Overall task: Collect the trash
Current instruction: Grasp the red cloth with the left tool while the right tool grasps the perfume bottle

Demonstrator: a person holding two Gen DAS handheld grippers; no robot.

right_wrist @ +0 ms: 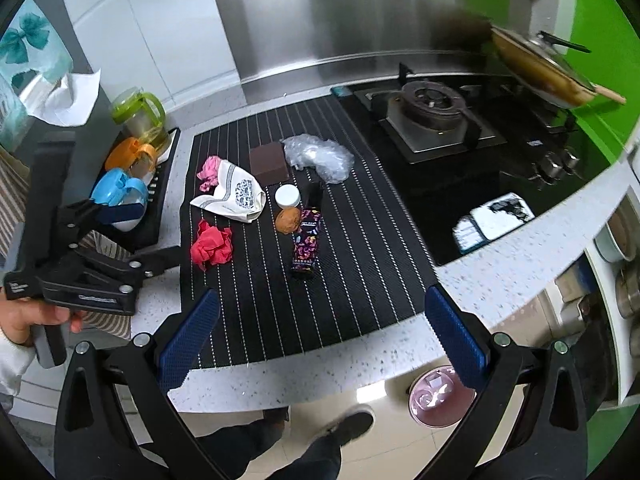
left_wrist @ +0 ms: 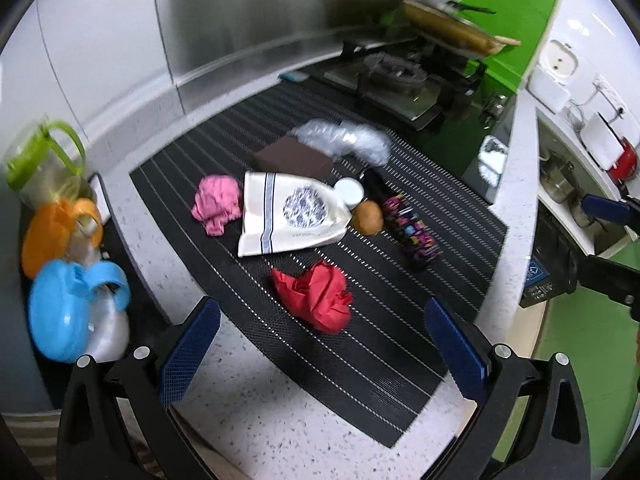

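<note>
Crumpled red paper (left_wrist: pixel 314 300), ribbed mat (left_wrist: pixel 400 340)

A striped mat (right_wrist: pixel 352 280) covers the middle of the tabletop (right_wrist: pixel 500 280). On it, near its front-left corner, lies a crumpled paper (right_wrist: pixel 211 246); behind that, a cloth bag (right_wrist: pixel 234 196) overlaps a second crumpled paper (right_wrist: pixel 209 172). A box (right_wrist: pixel 269 162) and a plastic wrap (right_wrist: pixel 320 156) sit toward the mat's rear edge. At centre, a jar (right_wrist: pixel 288 196) stands behind a potato (right_wrist: pixel 288 220), with a printed carton (right_wrist: pixel 306 246) just right. Three pitchers (right_wrist: pixel 120 192) line the tabletop's left edge; a stove (right_wrist: pixel 436 116) occupies its rear-right corner.
</note>
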